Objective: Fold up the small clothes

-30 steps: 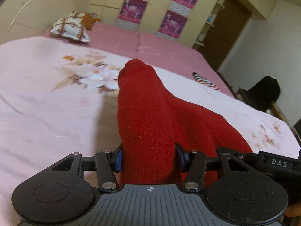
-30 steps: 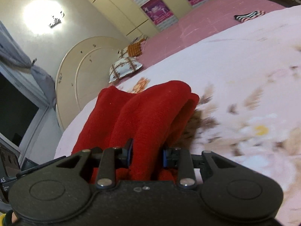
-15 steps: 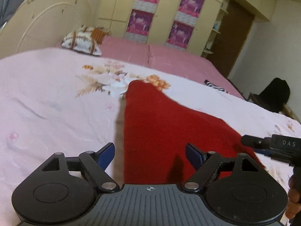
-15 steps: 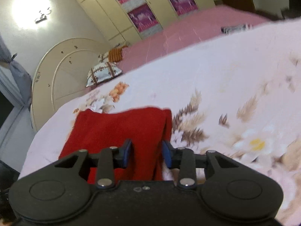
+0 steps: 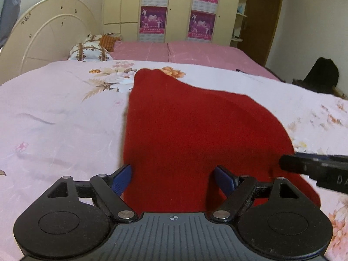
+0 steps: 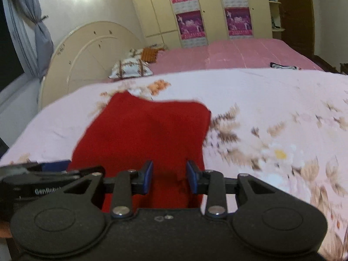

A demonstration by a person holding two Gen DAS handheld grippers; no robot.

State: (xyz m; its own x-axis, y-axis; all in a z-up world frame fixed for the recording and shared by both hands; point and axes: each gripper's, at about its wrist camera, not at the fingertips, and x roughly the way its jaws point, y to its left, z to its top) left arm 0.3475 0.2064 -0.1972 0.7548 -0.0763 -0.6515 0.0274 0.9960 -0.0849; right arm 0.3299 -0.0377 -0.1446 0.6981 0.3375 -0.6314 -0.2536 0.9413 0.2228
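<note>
A red knit garment [image 5: 195, 130] lies spread flat on the pale floral bedsheet [image 5: 54, 119]. My left gripper [image 5: 174, 179] stands open wide over its near edge, and the blue pads do not press on the cloth. In the right wrist view the same red garment [image 6: 148, 130] lies flat, with a small point at its far left corner. My right gripper [image 6: 170, 178] hangs over the near edge with its jaws a little apart and only flat cloth under the gap. Each gripper shows in the other's view: the right gripper [image 5: 315, 169] and the left gripper [image 6: 43, 174].
Patterned pillows [image 5: 89, 52] lie by the round cream headboard [image 5: 43, 37]. A pink bed beyond holds a striped item [image 6: 282, 65]. Wardrobes with purple posters [image 5: 178, 6] line the far wall. A dark bag or chair [image 5: 322, 76] stands at the right.
Both grippers were shut on the bunched, lifted red garment. They have let go and drawn back, and it now lies flat on the sheet. The left jaws have spread wide.
</note>
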